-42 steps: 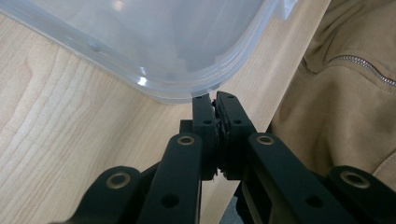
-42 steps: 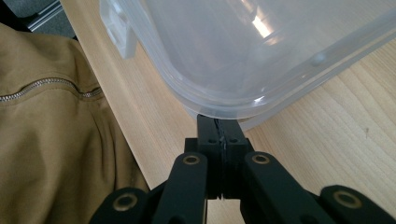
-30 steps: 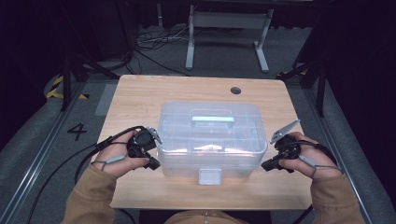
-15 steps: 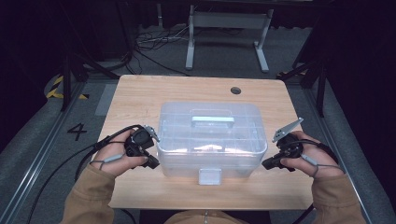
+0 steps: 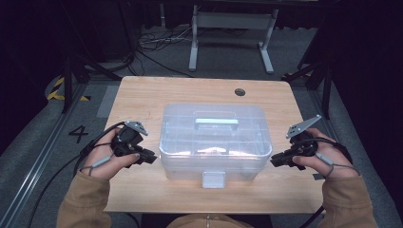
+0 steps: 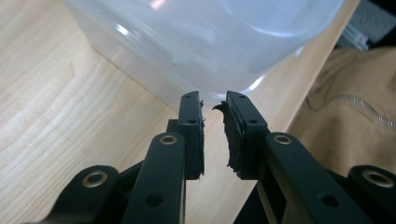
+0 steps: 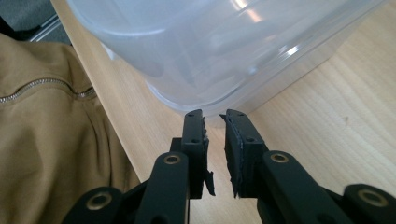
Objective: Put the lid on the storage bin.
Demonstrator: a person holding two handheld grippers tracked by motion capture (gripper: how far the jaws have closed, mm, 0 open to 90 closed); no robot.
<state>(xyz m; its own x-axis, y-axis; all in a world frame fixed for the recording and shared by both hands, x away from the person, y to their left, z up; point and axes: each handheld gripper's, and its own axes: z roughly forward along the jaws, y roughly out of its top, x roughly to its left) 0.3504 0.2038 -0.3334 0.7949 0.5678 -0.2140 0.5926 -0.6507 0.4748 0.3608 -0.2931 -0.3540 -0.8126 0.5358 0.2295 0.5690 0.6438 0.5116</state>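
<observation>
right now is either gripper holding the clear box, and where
Nothing is held. The left gripper and right gripper have just been opening, jaws empty, beside the clear box.

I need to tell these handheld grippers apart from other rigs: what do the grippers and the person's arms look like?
Both the left gripper and the right gripper are black with two flat jaws, brass-coloured pivot pins, frayed black pads, a grey three-cornered plate on top and trailing grey and black cables. The sleeves are tan.

Left gripper [image 5: 151,159] backed off box [image 5: 215,142] side, small gap showing; jaws just been opening, nothing between them. Right gripper [image 5: 275,161] jaws likewise just opening (narrow slit, nothing between).
</observation>
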